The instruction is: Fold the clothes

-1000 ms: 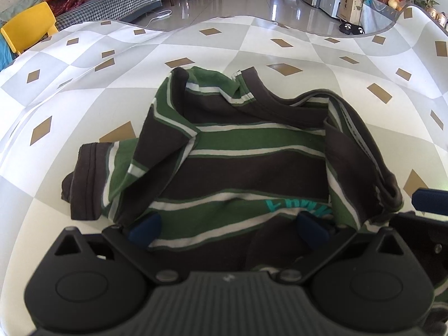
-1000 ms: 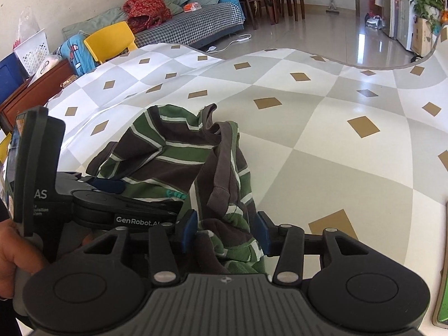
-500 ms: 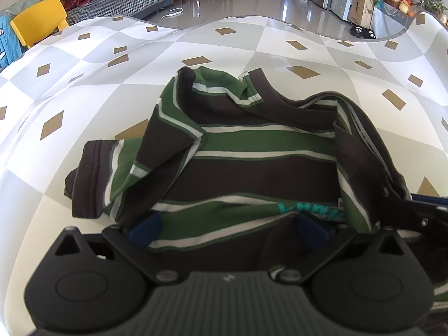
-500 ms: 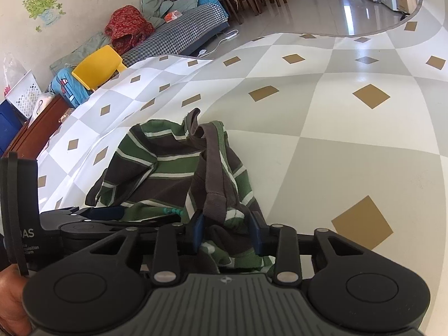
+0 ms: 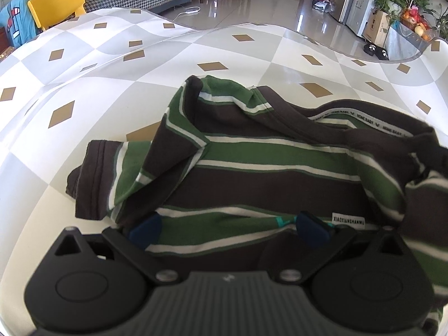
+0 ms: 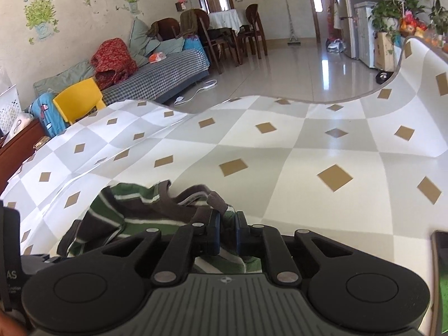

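Observation:
A crumpled shirt (image 5: 252, 179) with brown, green and white stripes lies on the checked tablecloth (image 5: 84, 89). My left gripper (image 5: 228, 229) is open wide over its near hem, one blue pad on either side of a broad stretch of fabric. In the right wrist view the shirt (image 6: 117, 210) sits low on the left. My right gripper (image 6: 227, 231) is closing, its pads pinching a bunched fold of the shirt's right edge and holding it raised off the cloth. That raised edge shows at the far right of the left wrist view.
The tablecloth (image 6: 308, 168) stretches far ahead and to the right, ending at a curved edge. A dark flat object (image 6: 439, 266) lies at the right border. Beyond the table are a yellow chair (image 6: 78, 100), a sofa (image 6: 168, 72) and bare floor.
My right gripper's jaws have narrowed onto the shirt's right edge and risen, pulling that fabric up. The left gripper has stayed open over the hem, rolling slightly.

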`<control>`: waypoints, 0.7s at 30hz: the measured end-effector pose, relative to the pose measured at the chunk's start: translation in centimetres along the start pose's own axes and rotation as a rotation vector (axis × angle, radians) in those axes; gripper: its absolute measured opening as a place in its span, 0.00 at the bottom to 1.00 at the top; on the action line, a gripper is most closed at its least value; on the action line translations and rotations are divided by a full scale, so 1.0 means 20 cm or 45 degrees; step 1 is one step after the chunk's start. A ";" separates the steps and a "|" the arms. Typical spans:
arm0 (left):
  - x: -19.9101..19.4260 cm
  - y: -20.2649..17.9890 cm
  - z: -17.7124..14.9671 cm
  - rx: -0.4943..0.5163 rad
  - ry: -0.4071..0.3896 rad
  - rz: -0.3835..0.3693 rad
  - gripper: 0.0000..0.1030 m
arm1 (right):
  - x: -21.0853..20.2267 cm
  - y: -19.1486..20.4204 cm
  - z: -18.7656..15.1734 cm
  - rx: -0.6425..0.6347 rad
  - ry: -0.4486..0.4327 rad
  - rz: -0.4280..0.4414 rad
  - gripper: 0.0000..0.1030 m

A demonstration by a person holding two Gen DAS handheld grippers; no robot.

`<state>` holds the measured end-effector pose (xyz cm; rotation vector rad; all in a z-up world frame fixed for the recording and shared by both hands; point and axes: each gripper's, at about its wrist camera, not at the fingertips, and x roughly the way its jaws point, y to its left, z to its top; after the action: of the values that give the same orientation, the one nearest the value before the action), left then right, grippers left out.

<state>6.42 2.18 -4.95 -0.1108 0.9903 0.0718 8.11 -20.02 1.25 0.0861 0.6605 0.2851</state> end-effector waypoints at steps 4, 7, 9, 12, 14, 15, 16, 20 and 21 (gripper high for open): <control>0.01 -0.01 -0.01 0.005 0.011 0.007 1.00 | 0.00 -0.02 0.06 -0.031 -0.090 -0.157 0.10; 0.02 -0.03 -0.01 0.024 0.026 0.018 1.00 | 0.01 -0.08 0.11 0.035 -0.150 -0.243 0.10; 0.02 -0.04 -0.01 0.030 0.024 0.025 1.00 | 0.00 -0.11 0.13 0.086 -0.170 -0.267 0.11; 0.03 -0.05 -0.01 0.043 0.028 0.039 1.00 | 0.00 -0.16 0.14 0.122 -0.150 -0.248 0.17; 0.04 -0.06 0.00 0.037 0.030 0.043 1.00 | 0.00 -0.18 0.13 0.136 -0.119 -0.234 0.20; 0.04 -0.06 0.00 0.033 0.031 0.045 1.00 | 0.00 -0.19 0.13 0.143 -0.104 -0.226 0.21; 0.04 -0.06 0.00 0.029 0.032 0.047 1.00 | 0.00 -0.21 0.13 0.150 -0.088 -0.219 0.22; 0.05 -0.07 0.01 0.018 0.034 0.056 1.00 | -0.01 -0.26 0.08 0.194 -0.016 -0.195 0.27; 0.05 -0.08 0.01 0.016 0.032 0.058 1.00 | -0.02 -0.27 0.07 0.199 -0.001 -0.191 0.28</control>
<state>7.27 0.72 -5.57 -0.0776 1.0186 0.1061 10.00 -25.28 1.73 0.1853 0.6841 0.0887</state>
